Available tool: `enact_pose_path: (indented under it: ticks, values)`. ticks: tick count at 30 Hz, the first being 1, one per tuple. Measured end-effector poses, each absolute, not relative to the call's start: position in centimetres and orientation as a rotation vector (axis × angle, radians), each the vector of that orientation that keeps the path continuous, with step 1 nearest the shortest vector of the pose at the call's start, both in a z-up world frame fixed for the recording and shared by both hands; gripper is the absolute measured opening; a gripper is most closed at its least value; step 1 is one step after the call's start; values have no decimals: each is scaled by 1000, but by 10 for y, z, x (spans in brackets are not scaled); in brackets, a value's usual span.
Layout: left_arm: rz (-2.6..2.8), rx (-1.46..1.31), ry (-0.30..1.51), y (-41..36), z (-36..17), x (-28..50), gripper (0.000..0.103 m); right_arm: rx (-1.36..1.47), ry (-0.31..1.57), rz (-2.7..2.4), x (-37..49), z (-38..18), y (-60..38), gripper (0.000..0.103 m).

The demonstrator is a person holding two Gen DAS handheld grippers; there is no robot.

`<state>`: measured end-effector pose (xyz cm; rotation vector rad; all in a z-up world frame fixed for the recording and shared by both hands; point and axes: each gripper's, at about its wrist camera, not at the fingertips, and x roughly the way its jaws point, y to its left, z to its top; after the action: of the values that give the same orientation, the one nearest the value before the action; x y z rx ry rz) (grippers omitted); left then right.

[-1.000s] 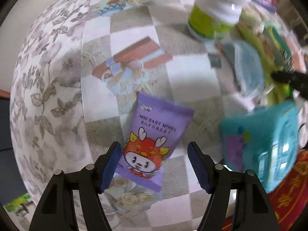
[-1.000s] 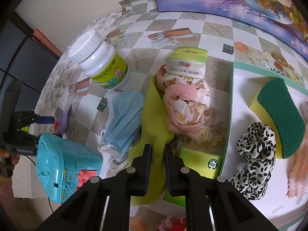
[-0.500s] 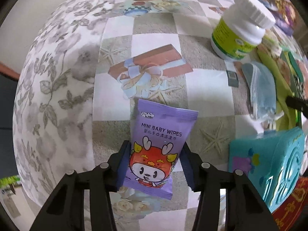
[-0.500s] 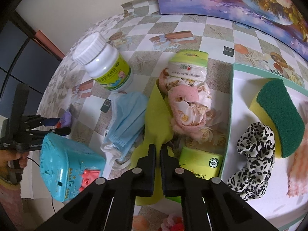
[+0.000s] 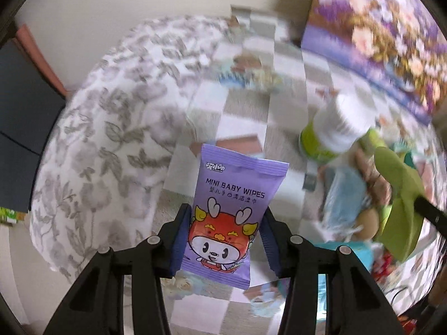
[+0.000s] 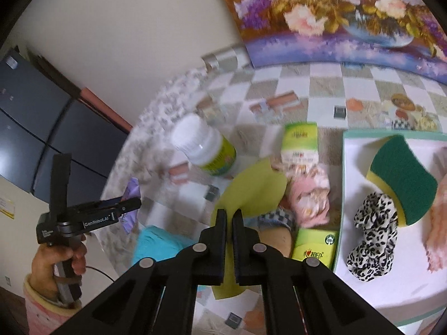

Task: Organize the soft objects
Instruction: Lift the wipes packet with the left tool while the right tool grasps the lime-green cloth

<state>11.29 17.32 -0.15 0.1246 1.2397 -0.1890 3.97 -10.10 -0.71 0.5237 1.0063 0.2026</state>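
My left gripper [image 5: 223, 237] is shut on a purple pack of mini baby wipes [image 5: 232, 212] and holds it above the checked tablecloth [image 5: 237, 117]. It also shows in the right wrist view [image 6: 123, 206], with the wipes [image 6: 131, 195] in it. My right gripper [image 6: 229, 217] is shut on a yellow-green cloth [image 6: 248, 189] and holds it lifted; the cloth hangs at right in the left wrist view [image 5: 399, 195]. A white tray [image 6: 371, 293] at right holds a green sponge [image 6: 402, 178], a leopard scrunchie [image 6: 374, 240] and a pink cloth [image 6: 438, 223].
A white-capped bottle [image 6: 204, 145] stands on the table. A green tissue pack [image 6: 300, 145], a floral pink cloth [image 6: 310, 195] and a second green pack [image 6: 315, 245] lie beside the tray. A blue face mask [image 5: 343, 195] and a teal toy [image 6: 156, 245] are near. A flower painting [image 6: 335, 14] leans behind.
My left gripper closed on the wipes pack and lifted it off the table. My right gripper raised the yellow-green cloth; both views tilted up.
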Motion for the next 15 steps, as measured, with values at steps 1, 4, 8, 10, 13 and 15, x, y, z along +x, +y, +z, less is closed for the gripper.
enact_pose_path:
  ticks: [1, 4, 8, 10, 13, 15]
  values:
    - [-182, 108, 1218, 171, 7, 111, 49, 529, 987, 203, 38, -1, -102, 4]
    - [-187, 75, 1160, 156, 22, 112, 49, 567, 914, 225, 32, 20, -109, 4]
    - [-219, 63, 1090, 121, 50, 104, 49, 614, 814, 216, 21, 43, -122, 4]
    - [-267, 72, 1057, 93, 62, 97, 50, 587, 794, 185, 17, 51, -128, 4]
    - [-339, 109, 1039, 44, 67, 89, 50, 541, 782, 89, 9, 57, -147, 4]
    - [-378, 119, 1046, 16, 65, 84, 50, 562, 782, 40, 3, 56, -167, 4]
